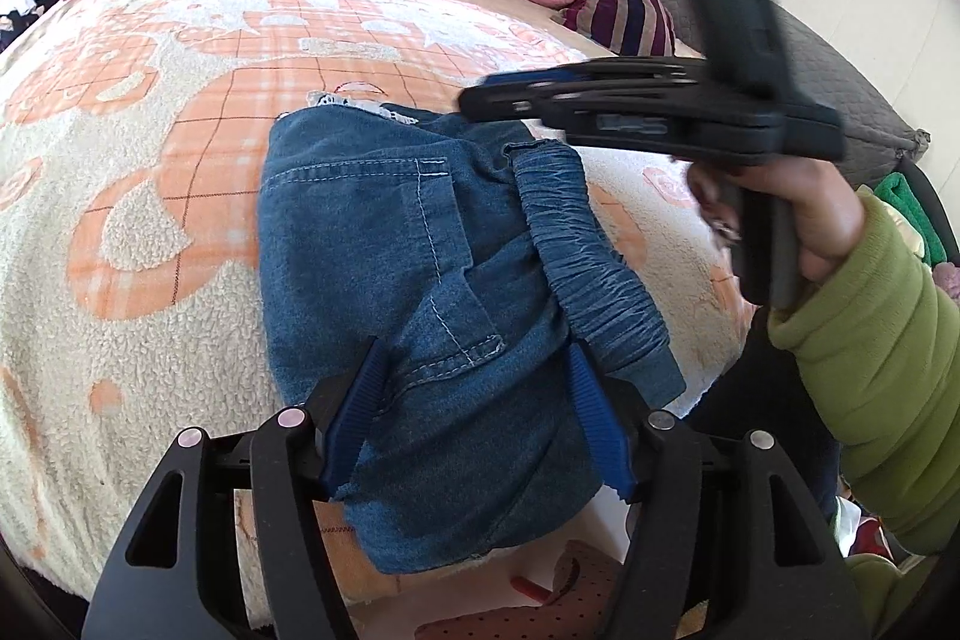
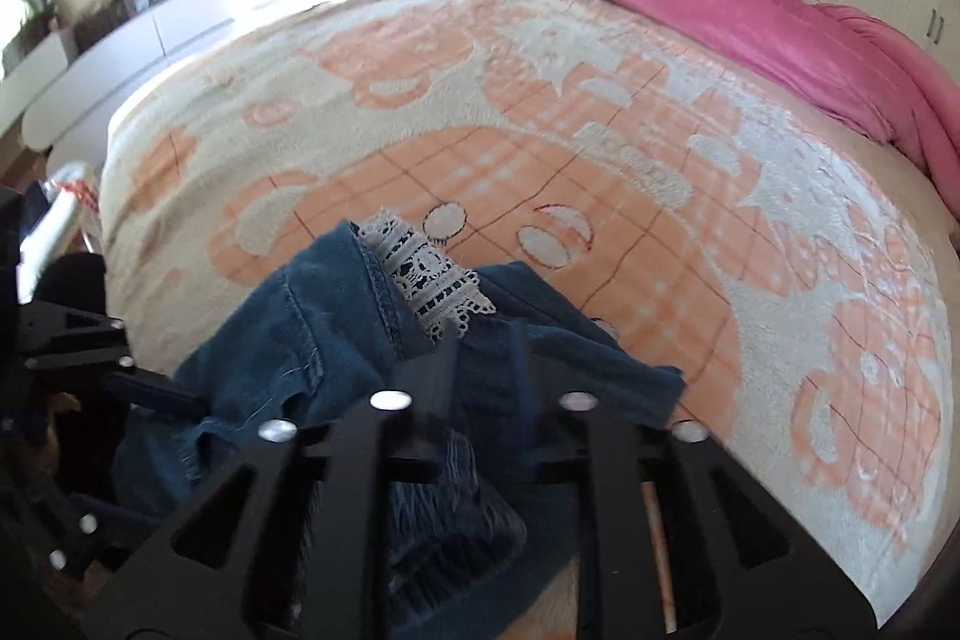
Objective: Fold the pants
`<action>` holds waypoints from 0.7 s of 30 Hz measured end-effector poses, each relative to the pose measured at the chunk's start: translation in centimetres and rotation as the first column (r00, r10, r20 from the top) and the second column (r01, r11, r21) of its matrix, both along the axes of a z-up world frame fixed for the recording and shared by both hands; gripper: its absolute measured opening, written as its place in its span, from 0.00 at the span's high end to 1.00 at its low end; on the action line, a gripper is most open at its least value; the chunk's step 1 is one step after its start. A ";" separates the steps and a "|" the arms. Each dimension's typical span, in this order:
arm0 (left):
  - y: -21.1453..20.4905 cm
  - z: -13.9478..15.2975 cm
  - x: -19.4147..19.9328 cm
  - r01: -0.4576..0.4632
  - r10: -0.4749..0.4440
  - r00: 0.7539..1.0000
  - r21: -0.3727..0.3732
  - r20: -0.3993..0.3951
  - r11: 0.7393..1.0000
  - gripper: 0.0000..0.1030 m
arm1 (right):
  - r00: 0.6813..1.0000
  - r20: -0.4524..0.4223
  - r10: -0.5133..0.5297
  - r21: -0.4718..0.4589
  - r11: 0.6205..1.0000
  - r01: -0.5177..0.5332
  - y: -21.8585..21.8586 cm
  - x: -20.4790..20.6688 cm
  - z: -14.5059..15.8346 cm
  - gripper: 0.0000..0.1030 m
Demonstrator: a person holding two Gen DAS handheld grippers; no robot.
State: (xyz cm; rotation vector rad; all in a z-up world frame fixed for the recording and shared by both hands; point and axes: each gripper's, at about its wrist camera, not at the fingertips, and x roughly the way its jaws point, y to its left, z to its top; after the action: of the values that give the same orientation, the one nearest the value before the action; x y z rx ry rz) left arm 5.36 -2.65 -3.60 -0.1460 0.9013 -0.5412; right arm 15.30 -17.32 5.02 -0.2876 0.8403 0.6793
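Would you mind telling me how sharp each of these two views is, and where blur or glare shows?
Left wrist view: the jeans and blanket are crisp, only the right gripper is smeared by motion. Right wrist view: soft all over, the blanket pattern and lace trim blurred, with window glare washing out the upper left; both bow at the edges.

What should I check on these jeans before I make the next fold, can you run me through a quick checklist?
1. Jeans lying on the blanket, not dangling: ok, though the near end reaches the bed's edge.
2. Left gripper straddling the denim near the pocket: ok; jaws apart, pads not clearly pinching.
3. Right gripper gripping fabric: cannot tell; denim sits between its fingers, but the view is blurred.
4. Elastic waistband flat: not ok, it is bunched and raised.
5. Lace trim tucked in: not ok, it pokes out at the far end.
6. Room on the blanket beyond for folding: ok.
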 end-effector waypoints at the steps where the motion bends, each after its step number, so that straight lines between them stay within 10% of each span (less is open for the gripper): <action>1: 0.0 0.2 -0.1 0.001 -0.001 1.000 -0.005 -0.003 1.000 0.35 | 1.000 0.003 -0.011 0.018 1.000 0.011 -0.5 -0.3 0.4 0.55; 9: 2.8 3.5 -0.9 -0.072 0.076 0.994 -0.046 0.080 0.996 0.33 | 0.989 -0.072 -0.129 0.151 0.979 0.138 -5.5 -3.9 0.4 0.32; 21: 3.6 -1.9 5.5 -0.178 0.164 0.979 -0.123 -0.117 0.976 0.24 | 0.918 -0.362 -0.159 0.254 0.931 0.262 -8.1 -2.9 -5.9 0.32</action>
State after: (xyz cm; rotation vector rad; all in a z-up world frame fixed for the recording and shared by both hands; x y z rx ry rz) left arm 10.90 0.94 -5.52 -0.3732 0.9465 -0.4349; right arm 12.40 -25.40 -0.91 0.2007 1.0616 0.6475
